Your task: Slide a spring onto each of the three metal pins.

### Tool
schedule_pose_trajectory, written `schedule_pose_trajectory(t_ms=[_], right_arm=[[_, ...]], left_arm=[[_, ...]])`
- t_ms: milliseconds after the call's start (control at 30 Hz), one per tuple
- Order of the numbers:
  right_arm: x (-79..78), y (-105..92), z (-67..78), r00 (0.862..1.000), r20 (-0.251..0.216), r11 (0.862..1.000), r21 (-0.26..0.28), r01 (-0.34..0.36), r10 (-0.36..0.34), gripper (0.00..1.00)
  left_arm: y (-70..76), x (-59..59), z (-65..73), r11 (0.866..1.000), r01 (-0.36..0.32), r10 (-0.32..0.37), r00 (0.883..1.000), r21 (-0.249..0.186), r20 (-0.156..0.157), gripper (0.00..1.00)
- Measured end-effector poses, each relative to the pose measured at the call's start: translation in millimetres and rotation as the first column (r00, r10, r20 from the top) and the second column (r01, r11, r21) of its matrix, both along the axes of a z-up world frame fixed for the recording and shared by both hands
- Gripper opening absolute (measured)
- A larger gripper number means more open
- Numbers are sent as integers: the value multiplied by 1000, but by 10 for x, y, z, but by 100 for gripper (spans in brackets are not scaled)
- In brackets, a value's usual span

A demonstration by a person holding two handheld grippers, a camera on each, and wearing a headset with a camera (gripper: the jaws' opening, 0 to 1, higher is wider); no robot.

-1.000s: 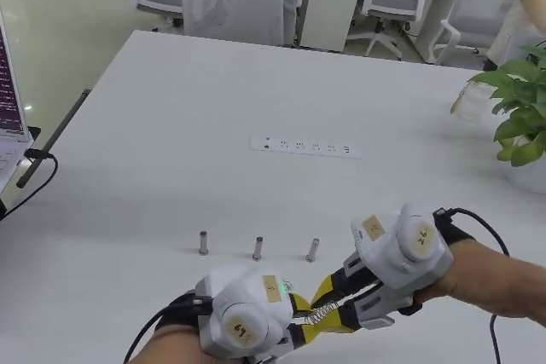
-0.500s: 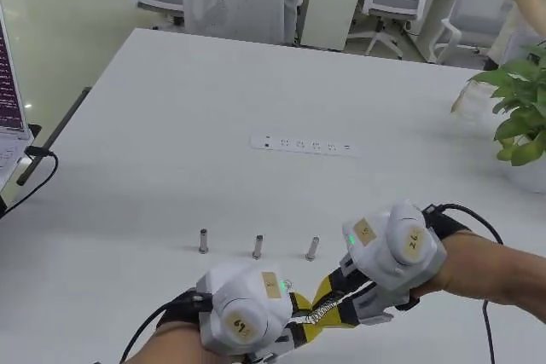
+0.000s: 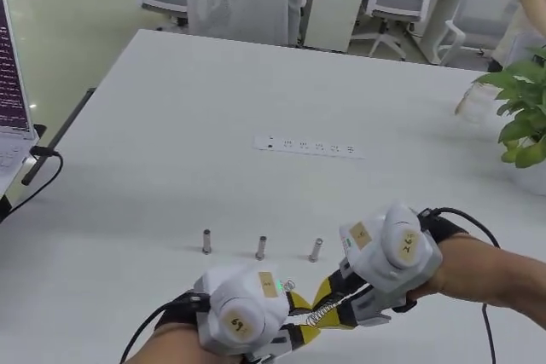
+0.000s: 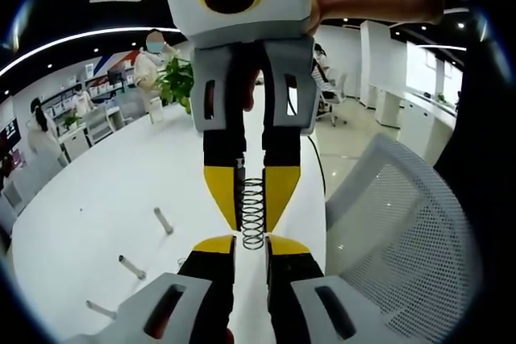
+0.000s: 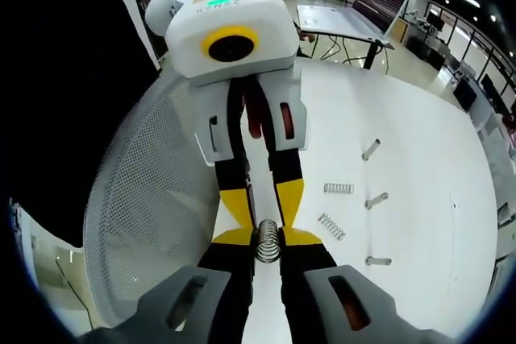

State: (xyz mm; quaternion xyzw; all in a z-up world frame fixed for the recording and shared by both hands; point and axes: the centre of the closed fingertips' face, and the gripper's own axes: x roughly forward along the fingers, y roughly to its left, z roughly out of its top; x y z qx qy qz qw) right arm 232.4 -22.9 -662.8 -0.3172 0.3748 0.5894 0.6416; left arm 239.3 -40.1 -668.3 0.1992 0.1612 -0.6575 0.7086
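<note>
Head view shows the left gripper (image 3: 299,332) and right gripper (image 3: 328,306) tip to tip just beside the pins (image 3: 261,248), both pinched narrow on one spring (image 3: 316,317).

A long white table (image 3: 256,83) carried a white power strip (image 3: 307,146) in a bright open-plan office. Grey swivel chairs (image 3: 243,6) and a white cabinet (image 3: 334,2) stood beyond its far end on a pale, glossy floor (image 3: 60,31). A leafy plant (image 3: 520,112) stood at right, an open laptop (image 3: 10,74) at left.
</note>
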Motion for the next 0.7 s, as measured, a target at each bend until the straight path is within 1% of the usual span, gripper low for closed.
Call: schedule_pose_trajectory(t_ms=[133, 167, 300, 367, 400, 500, 533, 700], right_arm=[[14, -18, -28, 1000, -1, 1000, -13, -4, 4, 8], [21, -24, -33, 1000, -1, 1000, -14, -3, 3, 8], [54, -48, -39, 1000, 1, 1000, -15, 6, -6, 8], [76, -67, -51, 1000, 3, 1000, -17, 12, -12, 8], [85, -77, -61, 1000, 4, 1000, -21, 15, -15, 8], [106, -118, -107, 1000, 5, 999, -36, 18, -18, 8], [115, -129, -122, 1000, 5, 999, -37, 22, -22, 8], [150, -157, -169, 999, 7, 998, -39, 45, -45, 8]], left_arm=[[62, -29, -48, 1000, -3, 3, 1000, 10, 1, 9], [85, -31, -55, 1000, -11, 11, 1000, 10, -8, 9], [158, -23, -82, 999, -35, 35, 999, 8, -26, 11], [204, -19, -103, 999, -45, 45, 999, 14, -24, 11], [220, -22, -113, 999, -47, 48, 998, 13, -33, 12], [277, 4, -133, 997, -69, 70, 997, 16, -38, 13], [299, 20, -131, 996, -84, 84, 995, 12, -45, 14], [408, 90, -137, 992, -125, 126, 991, 10, -52, 17]])
